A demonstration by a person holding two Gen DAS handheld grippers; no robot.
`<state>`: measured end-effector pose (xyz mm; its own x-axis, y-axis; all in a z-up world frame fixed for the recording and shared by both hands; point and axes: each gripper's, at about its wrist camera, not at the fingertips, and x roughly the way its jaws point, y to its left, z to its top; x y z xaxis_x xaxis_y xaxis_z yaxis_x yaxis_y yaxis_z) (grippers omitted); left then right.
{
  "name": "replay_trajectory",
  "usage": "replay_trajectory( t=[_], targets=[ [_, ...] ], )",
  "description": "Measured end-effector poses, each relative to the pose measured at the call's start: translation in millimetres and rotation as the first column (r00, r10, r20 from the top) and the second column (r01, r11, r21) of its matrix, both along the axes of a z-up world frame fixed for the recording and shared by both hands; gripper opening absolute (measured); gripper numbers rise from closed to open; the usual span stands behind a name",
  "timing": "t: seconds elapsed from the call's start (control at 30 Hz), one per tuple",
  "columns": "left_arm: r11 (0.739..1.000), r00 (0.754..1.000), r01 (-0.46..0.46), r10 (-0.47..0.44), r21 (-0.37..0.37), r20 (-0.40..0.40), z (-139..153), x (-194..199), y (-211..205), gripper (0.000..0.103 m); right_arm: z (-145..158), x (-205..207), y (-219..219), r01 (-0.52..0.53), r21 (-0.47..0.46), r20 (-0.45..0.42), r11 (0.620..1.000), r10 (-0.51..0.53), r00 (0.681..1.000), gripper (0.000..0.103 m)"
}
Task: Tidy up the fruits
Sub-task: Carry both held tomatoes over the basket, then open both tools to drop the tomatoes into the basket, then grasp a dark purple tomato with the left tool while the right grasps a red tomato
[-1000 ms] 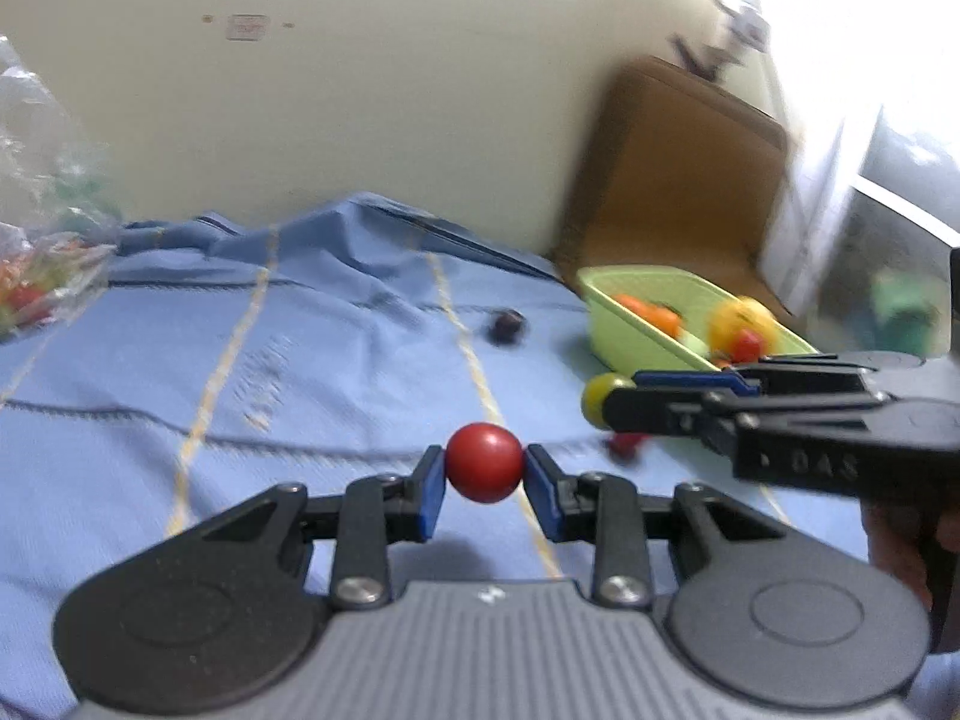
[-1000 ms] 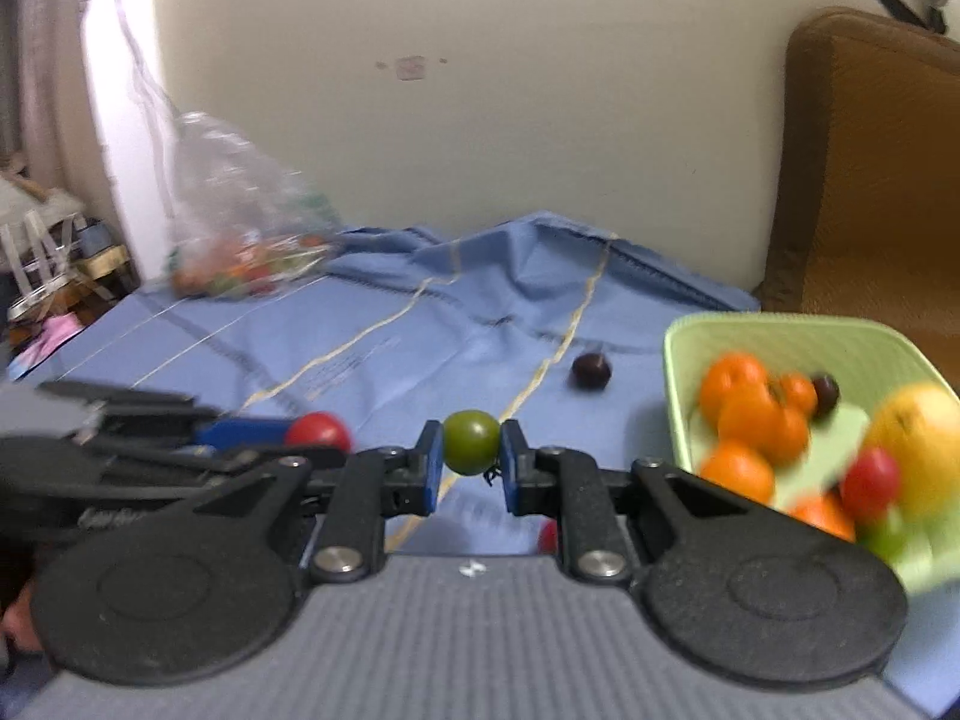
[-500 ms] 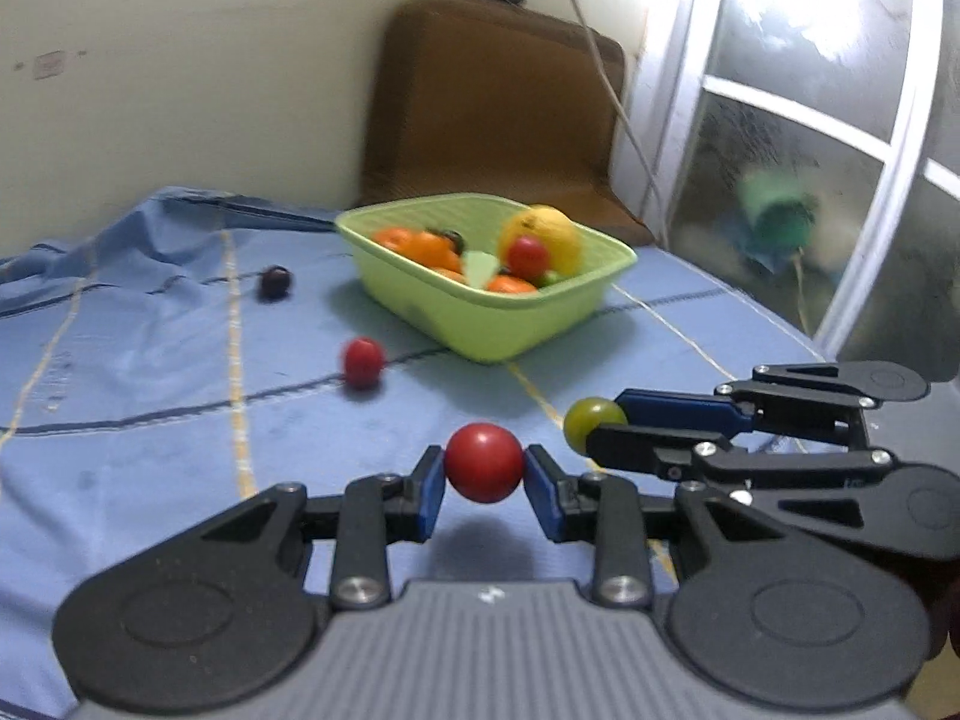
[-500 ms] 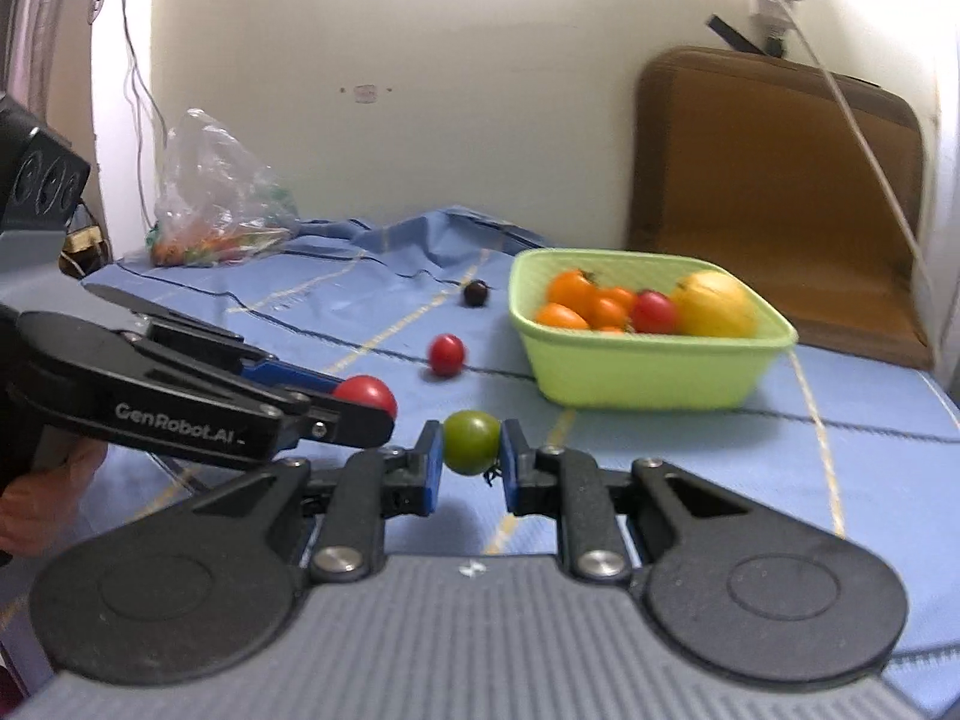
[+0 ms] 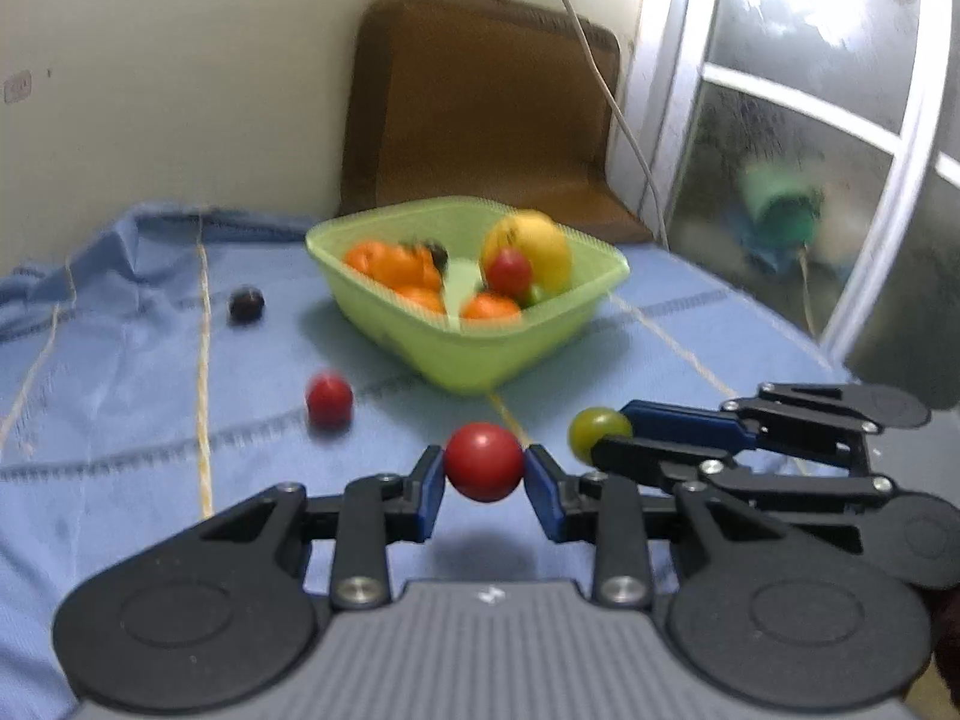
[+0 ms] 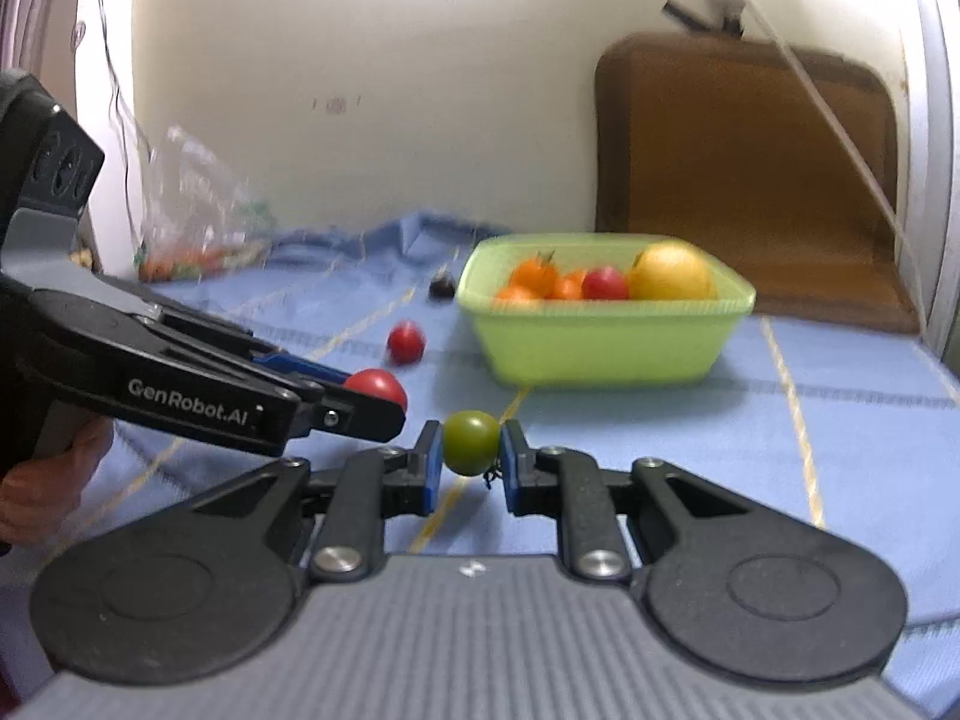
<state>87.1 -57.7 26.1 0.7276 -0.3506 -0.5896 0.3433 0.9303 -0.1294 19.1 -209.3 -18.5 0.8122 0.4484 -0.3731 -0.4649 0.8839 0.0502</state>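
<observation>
My left gripper [image 5: 483, 480] is shut on a red cherry tomato [image 5: 483, 461], held above the blue cloth in front of the green basket [image 5: 480, 354]. To its right, my right gripper [image 6: 470, 461] is shut on a green cherry tomato [image 6: 471, 441], which also shows as the green tomato [image 5: 594, 433] in the left wrist view. The basket [image 6: 600, 348] holds orange tomatoes, a red one and a yellow fruit. Loose on the cloth lie a red tomato [image 5: 328, 399] and a dark tomato [image 5: 246, 303], left of the basket.
A clear plastic bag of produce [image 6: 192, 228] sits at the far left by the wall. A brown chair back [image 5: 480, 108] stands behind the basket, with a white cable [image 5: 606, 84] hanging across it. A glass door [image 5: 810, 120] is at the right. A hand [image 6: 42, 480] grips the left tool.
Both grippers have swung right and nearer the green basket, still holding their tomatoes. The basket now sits centred ahead, and the plastic bag has left the left wrist view.
</observation>
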Motion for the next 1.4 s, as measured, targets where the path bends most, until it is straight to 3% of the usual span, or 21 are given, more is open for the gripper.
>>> replay_trajectory(
  t=[0.2, 0.43, 0.5, 0.53, 0.6, 0.7, 0.93, 1.03, 1.13, 1.23, 1.33, 1.4],
  targets=[
    [0.997, 0.997, -0.059, 0.061, -0.043, 0.043, 25, 45, 1, 0.03, 21, 32, -8, 0.058, 0.067, 0.099, 0.996, -0.064, 0.993, 0.023],
    [0.997, 0.997, -0.07, 0.071, -0.021, 0.029, 21, 91, -10, 0.03, 18, 68, -5, 0.099, 0.062, 0.108, 0.993, -0.106, 0.989, 0.024],
    [0.997, 0.998, -0.067, 0.068, -0.023, 0.008, 16, 99, -12, 0.032, 13, 74, -5, 0.106, 0.063, 0.092, 0.992, -0.112, 0.989, 0.026],
    [0.998, 0.998, -0.063, 0.063, -0.03, 0.0, 15, 102, -11, 0.041, 12, 75, -6, 0.113, 0.065, 0.091, 0.991, -0.119, 0.989, 0.027],
    [0.997, 0.998, -0.062, 0.062, -0.04, 0.011, 14, 102, -10, 0.048, 11, 76, -10, 0.127, 0.077, 0.091, 0.989, -0.134, 0.987, 0.03],
    [0.996, 0.996, -0.073, 0.075, -0.05, 0.037, 20, 97, -4, 0.048, 14, 73, -19, 0.148, 0.124, 0.113, 0.981, -0.163, 0.98, 0.041],
    [0.968, 0.969, -0.223, 0.233, -0.119, 0.079, 40, 78, 58, 0.048, 21, 58, -27, 0.161, 0.206, 0.153, 0.965, -0.194, 0.969, 0.041],
    [0.948, 0.949, -0.302, 0.309, -0.105, 0.062, 37, 76, 88, 0.048, 29, 46, -16, 0.082, 0.228, 0.166, 0.97, -0.122, 0.979, 0.041],
    [0.922, 0.927, -0.372, 0.374, -0.105, 0.002, 28, 83, 112, 0.048, 28, 33, 15, -0.071, 0.201, 0.128, 0.977, 0.046, 0.991, 0.041],
    [0.914, 0.922, -0.388, 0.384, -0.117, -0.051, 16, 95, 126, 0.048, 16, 31, 54, -0.175, 0.091, 0.063, 0.98, 0.17, 0.984, 0.04],
    [0.939, 0.94, -0.34, 0.338, -0.058, -0.038, 9, 109, 114, 0.049, 4, 41, 81, -0.141, -0.033, 0.007, 0.99, 0.141, 0.99, 0.039],
    [0.961, 0.962, -0.273, 0.274, 0.031, -0.003, 6, 122, 98, 0.051, -1, 54, 90, -0.116, -0.074, -0.038, 0.991, 0.113, 0.993, 0.04]
  ],
)
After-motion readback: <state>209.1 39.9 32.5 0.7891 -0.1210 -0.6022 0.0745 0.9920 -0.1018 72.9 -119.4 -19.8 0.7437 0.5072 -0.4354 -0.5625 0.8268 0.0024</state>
